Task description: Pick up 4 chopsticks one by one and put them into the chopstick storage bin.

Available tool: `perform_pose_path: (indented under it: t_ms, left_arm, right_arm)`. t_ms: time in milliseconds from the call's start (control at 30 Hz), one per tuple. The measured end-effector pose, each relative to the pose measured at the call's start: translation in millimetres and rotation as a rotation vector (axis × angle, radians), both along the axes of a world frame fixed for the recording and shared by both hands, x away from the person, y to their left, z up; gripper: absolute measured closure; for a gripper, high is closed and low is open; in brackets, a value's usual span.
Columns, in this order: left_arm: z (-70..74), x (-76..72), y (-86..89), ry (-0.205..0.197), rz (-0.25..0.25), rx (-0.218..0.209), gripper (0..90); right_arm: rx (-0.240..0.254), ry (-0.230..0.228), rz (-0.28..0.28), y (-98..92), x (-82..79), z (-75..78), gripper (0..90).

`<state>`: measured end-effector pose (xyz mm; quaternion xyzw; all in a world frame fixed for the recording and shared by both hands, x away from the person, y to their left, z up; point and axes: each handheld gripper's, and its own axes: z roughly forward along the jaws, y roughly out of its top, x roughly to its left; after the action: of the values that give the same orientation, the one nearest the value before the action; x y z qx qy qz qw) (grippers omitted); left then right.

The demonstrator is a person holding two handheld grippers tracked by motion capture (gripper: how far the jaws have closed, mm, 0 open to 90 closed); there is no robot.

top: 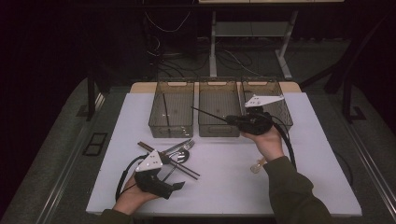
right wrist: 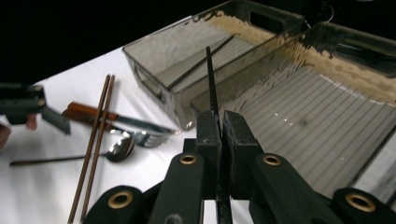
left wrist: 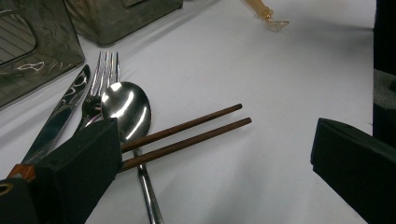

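The right gripper [right wrist: 219,122] is clamped on a thin black stick [right wrist: 210,79], carrying it above the near wall of the middle bin [top: 218,130]. The left gripper [left wrist: 210,154] stands wide, holding nothing, over the chopsticks [left wrist: 187,135] left of and nearer than that bin. Sorting seems underway; next, the stick must be aimed at the left bin [top: 171,128], where a like one lies, and released.

Wide-apart black fingers [left wrist: 84,168] over brown chopsticks [left wrist: 187,135] across a spoon [left wrist: 127,111], beside fork [left wrist: 103,74] and knife [left wrist: 60,112].

Glossy metal spoon [left wrist: 126,109], matt wooden chopsticks [left wrist: 187,135]
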<state>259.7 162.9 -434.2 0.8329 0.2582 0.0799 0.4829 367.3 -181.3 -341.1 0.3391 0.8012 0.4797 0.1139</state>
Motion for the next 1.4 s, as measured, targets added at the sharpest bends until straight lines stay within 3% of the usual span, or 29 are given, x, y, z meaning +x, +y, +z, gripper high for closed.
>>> perform_pose_path:
  t_ms: [300, 967, 1133, 1400]
  left_arm:
    - [0.6, 0.5, -0.3, 0.000, -0.006, 0.003, 1.4]
    - [1.4, 1.1, -0.4, -0.004, -0.011, 0.000, 1.5]
    - [1.6, 0.9, -0.2, -0.004, -0.010, -0.006, 1.5]
    - [2.0, 1.2, 0.3, -0.005, -0.017, -0.002, 1.5]
  right_arm:
    - [-0.012, 0.005, -0.045, 26.1, 23.5, 6.7, 85.8]
    - [-0.070, 0.012, -0.127, 98.2, 73.7, 4.3, 85.8]
    - [-0.084, 0.020, -0.132, 119.9, 85.7, -0.9, 85.8]
    - [-0.150, 0.052, -0.157, 148.3, 105.3, -16.6, 85.8]
